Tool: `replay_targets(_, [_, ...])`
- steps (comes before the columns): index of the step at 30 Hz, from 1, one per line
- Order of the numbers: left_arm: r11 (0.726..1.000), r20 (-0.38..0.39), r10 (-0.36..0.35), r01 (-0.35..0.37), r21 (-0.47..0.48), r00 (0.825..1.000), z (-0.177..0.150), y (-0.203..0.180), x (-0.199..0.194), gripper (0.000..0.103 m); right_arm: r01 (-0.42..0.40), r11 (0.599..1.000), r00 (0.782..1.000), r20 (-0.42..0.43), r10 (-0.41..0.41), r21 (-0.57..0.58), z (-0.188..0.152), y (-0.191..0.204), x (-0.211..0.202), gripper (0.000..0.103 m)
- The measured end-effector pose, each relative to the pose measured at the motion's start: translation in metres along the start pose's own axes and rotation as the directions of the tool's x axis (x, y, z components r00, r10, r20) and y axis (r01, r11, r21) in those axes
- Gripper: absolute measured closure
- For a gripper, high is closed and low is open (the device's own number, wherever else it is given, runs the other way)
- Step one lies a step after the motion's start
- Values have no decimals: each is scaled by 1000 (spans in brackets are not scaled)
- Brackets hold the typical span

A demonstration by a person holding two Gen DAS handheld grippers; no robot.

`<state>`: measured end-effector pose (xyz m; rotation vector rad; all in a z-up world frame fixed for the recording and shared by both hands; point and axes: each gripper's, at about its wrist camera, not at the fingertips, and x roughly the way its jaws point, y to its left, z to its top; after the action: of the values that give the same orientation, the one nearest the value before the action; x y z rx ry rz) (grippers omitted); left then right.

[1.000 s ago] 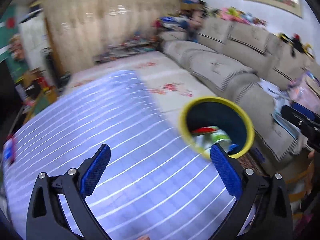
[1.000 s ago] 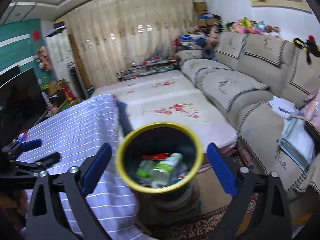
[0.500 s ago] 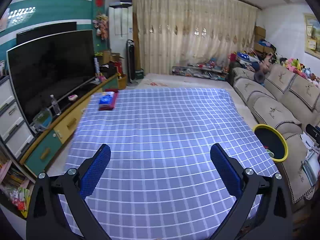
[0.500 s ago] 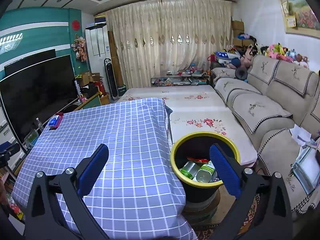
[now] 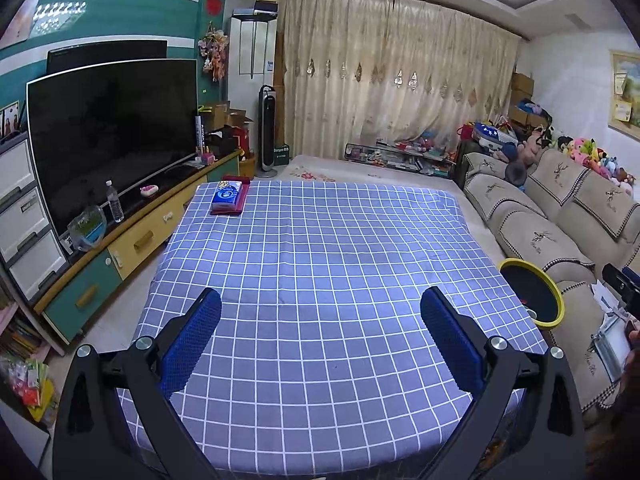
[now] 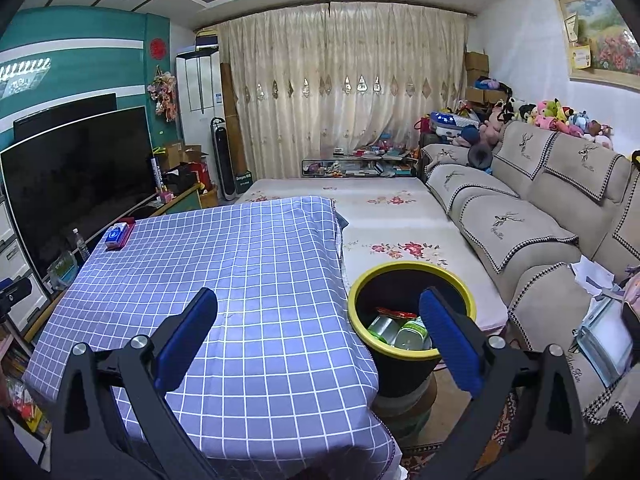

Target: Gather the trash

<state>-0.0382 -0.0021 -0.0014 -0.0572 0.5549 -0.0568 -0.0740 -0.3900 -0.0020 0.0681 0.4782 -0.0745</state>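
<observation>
A black bin with a yellow rim (image 6: pixel 412 276) stands on a stool right of the table and holds cans (image 6: pixel 410 336) and a red wrapper (image 6: pixel 394 313). The bin also shows at the right edge of the left wrist view (image 5: pixel 530 294). My left gripper (image 5: pixel 320 340) is open and empty above the near end of the blue checked tablecloth (image 5: pixel 320 240). My right gripper (image 6: pixel 318 338) is open and empty, its right finger in front of the bin's opening.
A blue tissue pack on a red book (image 5: pixel 230 197) lies at the table's far left corner. A TV (image 5: pixel 108 136) on a low cabinet runs along the left. A beige sofa (image 6: pixel 520 216) stands on the right, with a floral mat (image 6: pixel 384 216) between it and the table.
Both grippers have pulled back and up from the bin. The left view has swung from the bin's opening to the whole table. Both grippers stay open.
</observation>
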Motion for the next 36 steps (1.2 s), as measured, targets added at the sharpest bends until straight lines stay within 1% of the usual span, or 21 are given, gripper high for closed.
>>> replay_targets(9, [1000,0,6,-6,1,1000,-1,-4,-2,5,-15,1000,1000,-5,15,12,0,0,4,7])
replay_targets(16, [1000,-12,8,-8,5,1000,6,-7,5,5,-27,999,999,-18,28,17,-1,0,11,7])
replay_targets(36, [1000,-29,3,-2,8,1000,7,-9,13,5,-32,999,999,-23,33,29,0,-3,14,7])
